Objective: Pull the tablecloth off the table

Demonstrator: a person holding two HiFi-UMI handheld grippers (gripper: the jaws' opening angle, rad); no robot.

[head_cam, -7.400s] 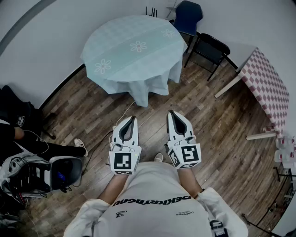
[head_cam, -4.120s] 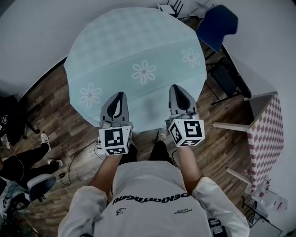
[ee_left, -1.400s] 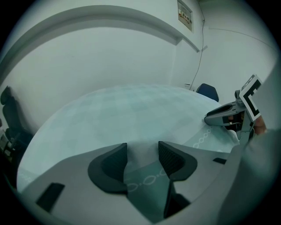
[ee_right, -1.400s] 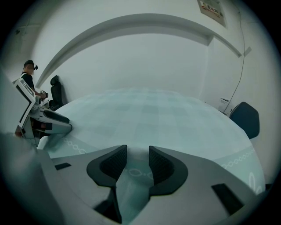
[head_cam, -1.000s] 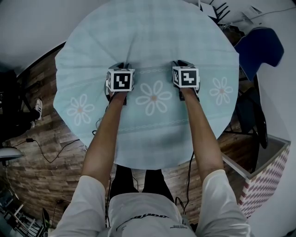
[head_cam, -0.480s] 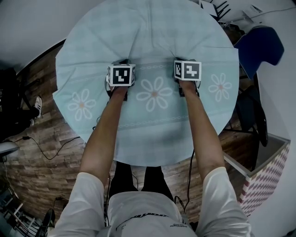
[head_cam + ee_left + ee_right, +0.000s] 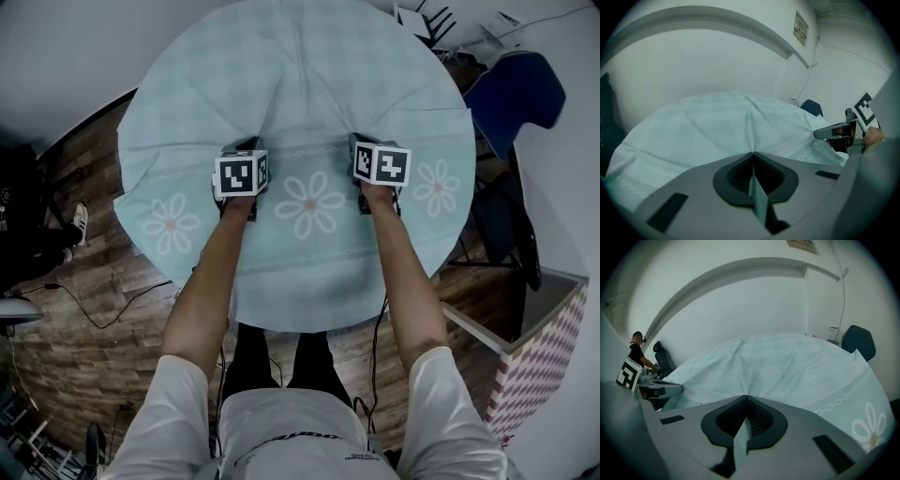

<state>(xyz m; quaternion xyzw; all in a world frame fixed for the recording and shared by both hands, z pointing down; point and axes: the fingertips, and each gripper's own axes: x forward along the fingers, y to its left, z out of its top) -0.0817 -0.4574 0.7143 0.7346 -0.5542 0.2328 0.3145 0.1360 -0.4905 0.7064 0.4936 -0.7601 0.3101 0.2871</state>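
Note:
A pale blue-green tablecloth (image 7: 300,84) with white flower prints covers a round table in the head view. My left gripper (image 7: 240,150) is shut on a pinched fold of the tablecloth (image 7: 754,194) left of the middle flower. My right gripper (image 7: 367,142) is shut on another fold of the tablecloth (image 7: 739,439) right of that flower. Creases in the cloth fan out from both grips toward the far edge. In the left gripper view the right gripper (image 7: 843,133) shows at the right, and in the right gripper view the left gripper (image 7: 656,389) shows at the left.
A blue chair (image 7: 520,89) stands behind the table at the right, with a dark chair (image 7: 511,234) nearer. A red-checked table (image 7: 544,366) is at the lower right. Cables (image 7: 84,309) lie on the wooden floor (image 7: 66,366) at the left. A person (image 7: 638,355) sits by the wall.
Both grippers have closed on folds of the cloth and drawn back a little toward me. The cloth has gathered into creases, and its far side has shifted my way.

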